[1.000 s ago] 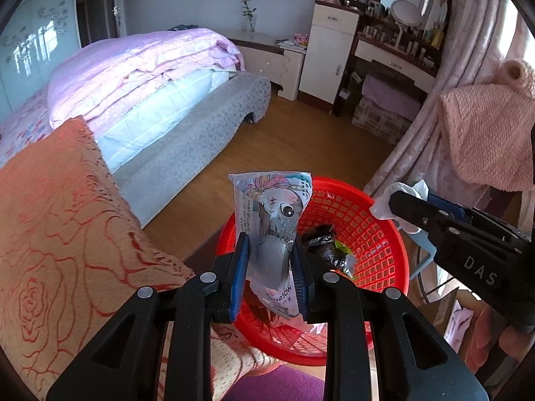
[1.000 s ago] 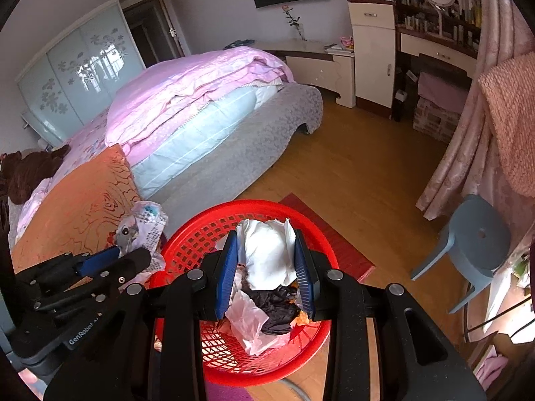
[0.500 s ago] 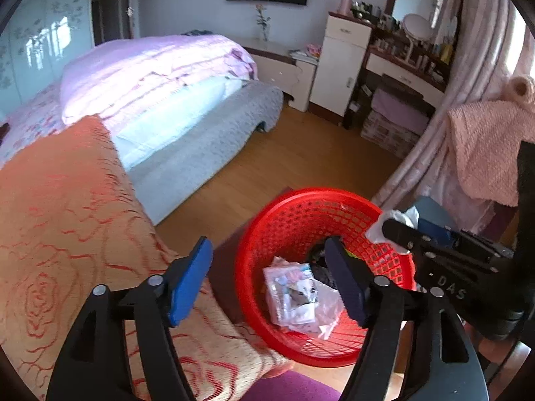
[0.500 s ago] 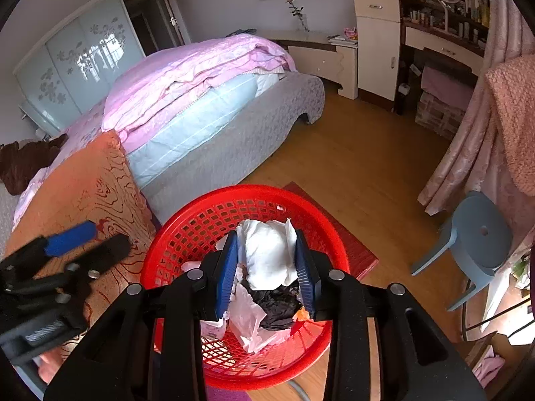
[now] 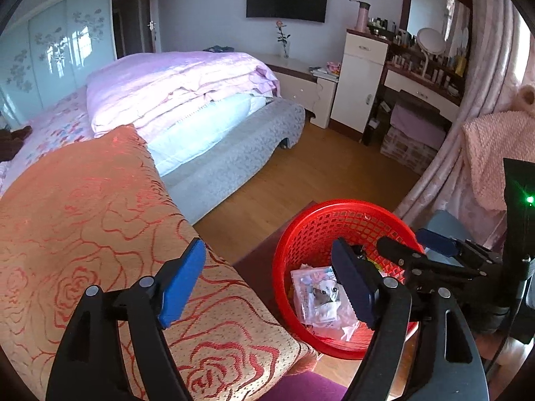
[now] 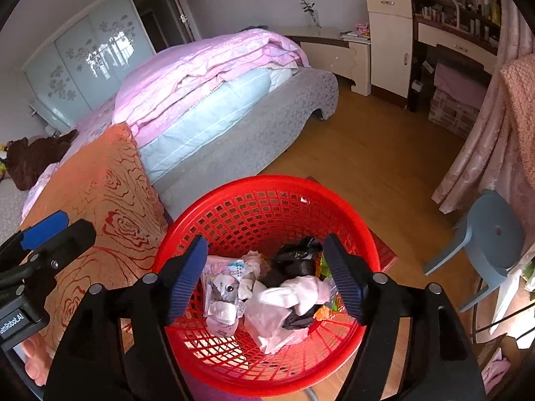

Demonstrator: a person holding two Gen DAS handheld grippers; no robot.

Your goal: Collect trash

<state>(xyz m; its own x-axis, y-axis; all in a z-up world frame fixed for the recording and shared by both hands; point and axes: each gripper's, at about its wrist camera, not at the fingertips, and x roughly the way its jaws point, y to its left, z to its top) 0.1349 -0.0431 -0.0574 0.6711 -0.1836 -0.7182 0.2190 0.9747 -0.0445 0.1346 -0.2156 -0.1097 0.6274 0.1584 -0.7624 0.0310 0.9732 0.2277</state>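
Note:
A red mesh basket (image 6: 267, 190) stands on the floor by the bed; it also shows in the left wrist view (image 5: 301, 230). Inside lie a cartoon-print wrapper (image 6: 224, 287), a white crumpled tissue (image 6: 294, 292) and a black bag (image 6: 296, 255). The wrapper also shows in the left wrist view (image 5: 317, 295). My right gripper (image 6: 267, 277) is open and empty, right above the basket. My left gripper (image 5: 267, 282) is open and empty, over the basket's left rim and the orange rose-pattern cushion (image 5: 83, 217).
A bed with pink and blue bedding (image 5: 187, 100) lies behind. A blue plastic stool (image 6: 491, 237) stands right of the basket. A dresser with a mirror (image 5: 428, 67) and pink curtains (image 6: 481, 153) line the right side. Wooden floor (image 5: 301, 167) lies between.
My left gripper opened and dropped the cartoon wrapper into the basket, then drew back left. My right gripper then opened and the white tissue fell into the basket.

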